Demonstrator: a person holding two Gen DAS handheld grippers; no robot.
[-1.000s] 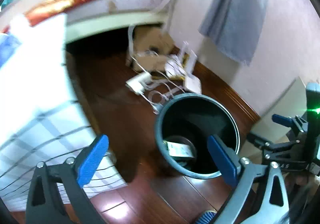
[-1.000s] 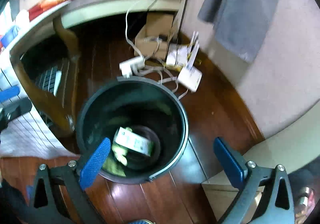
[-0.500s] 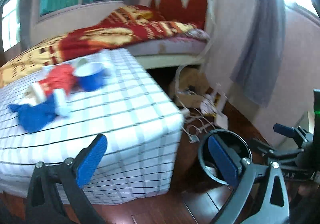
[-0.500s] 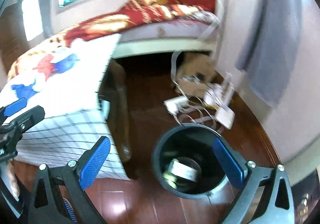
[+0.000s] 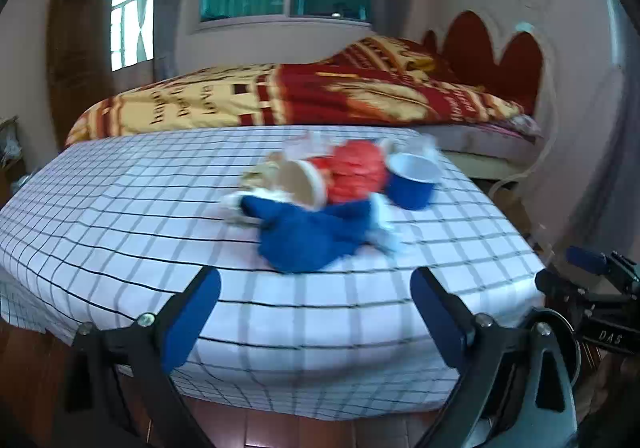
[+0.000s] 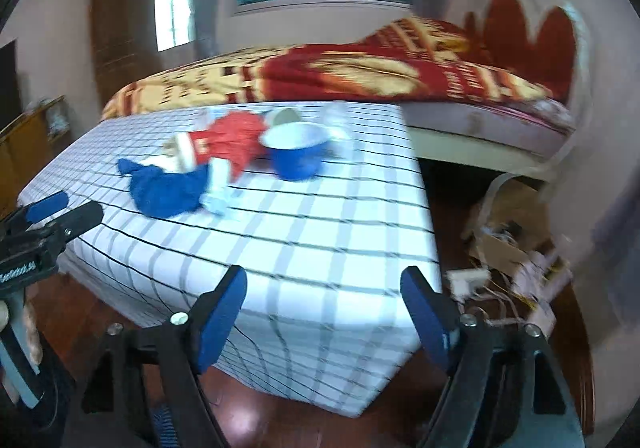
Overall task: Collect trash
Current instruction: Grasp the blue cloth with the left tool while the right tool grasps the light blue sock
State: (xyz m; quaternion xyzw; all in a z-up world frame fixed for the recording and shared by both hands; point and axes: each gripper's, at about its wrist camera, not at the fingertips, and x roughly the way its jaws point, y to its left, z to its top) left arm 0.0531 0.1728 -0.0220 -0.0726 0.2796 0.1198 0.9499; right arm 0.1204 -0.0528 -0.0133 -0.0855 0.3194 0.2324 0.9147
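Both views swung from bin to checked table point(image 5: 120, 208); trash pile point(image 5: 320, 204) ahead.

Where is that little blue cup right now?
The blue cup stands upright on the checked tablecloth, toward the table's far right corner in both wrist views, just right of the crumpled red wrapper and nearest the bed.

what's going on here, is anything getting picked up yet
Not yet. A person holds two grippers, and both face a table with a checked cloth. The left gripper and right gripper hold nothing, and their jaws are closing on empty air. On the cloth, untouched, lies a pile of trash: a blue cup, a crumpled red wrapper, a crumpled blue wrapper and a tipped paper cup.
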